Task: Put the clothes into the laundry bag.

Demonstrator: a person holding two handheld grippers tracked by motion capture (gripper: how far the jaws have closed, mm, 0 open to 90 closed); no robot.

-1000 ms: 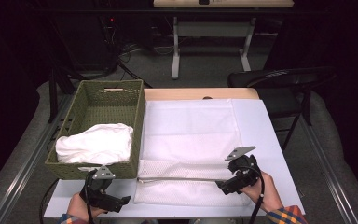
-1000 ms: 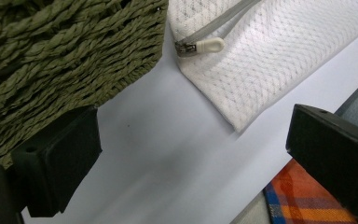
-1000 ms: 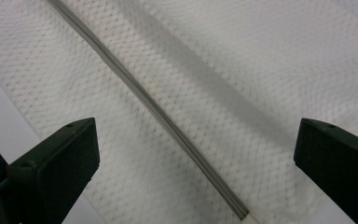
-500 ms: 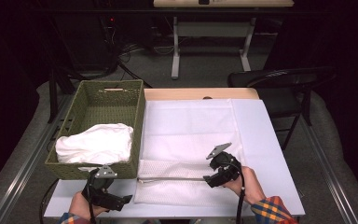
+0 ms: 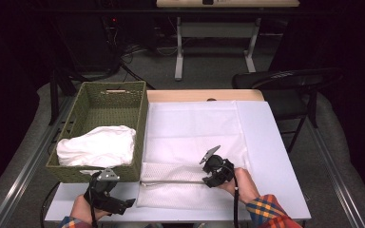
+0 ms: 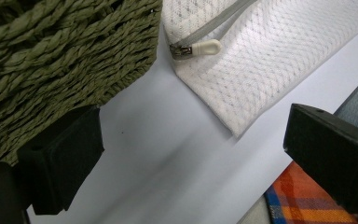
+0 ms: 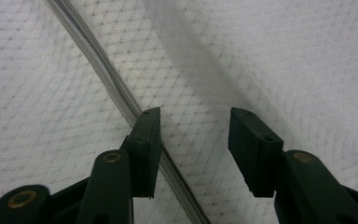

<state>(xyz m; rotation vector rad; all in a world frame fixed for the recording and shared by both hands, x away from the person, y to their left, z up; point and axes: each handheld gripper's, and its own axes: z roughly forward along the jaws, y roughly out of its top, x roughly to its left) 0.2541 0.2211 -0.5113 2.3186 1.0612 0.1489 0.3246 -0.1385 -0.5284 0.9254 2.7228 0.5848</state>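
A white mesh laundry bag [image 5: 195, 137] lies flat on the table, with a grey zipper [image 5: 171, 181] running across its near part. My right gripper [image 5: 211, 177] is low over the bag at the zipper. In the right gripper view, my right gripper [image 7: 193, 144] has just been closing its jaws. They are still apart, with mesh [image 7: 279, 65] under the gap and the zipper [image 7: 98, 65] passing below the left one. My left gripper [image 5: 123, 205] rests at the table's front left, open. In the left gripper view, my left gripper [image 6: 191, 158] is empty and the zipper pull [image 6: 200, 48] lies ahead.
A green woven basket [image 5: 90, 102] stands left of the bag and holds a bundled white cloth [image 5: 97, 145]. Its corner [image 6: 51, 60] is close to my left jaw. A dark chair [image 5: 290, 85] stands past the table's right side. The table's front edge is beside both hands.
My right gripper has moved left along the zipper line and sunk closer to the bag, with its jaws narrower than before. The left gripper has stayed where it was.
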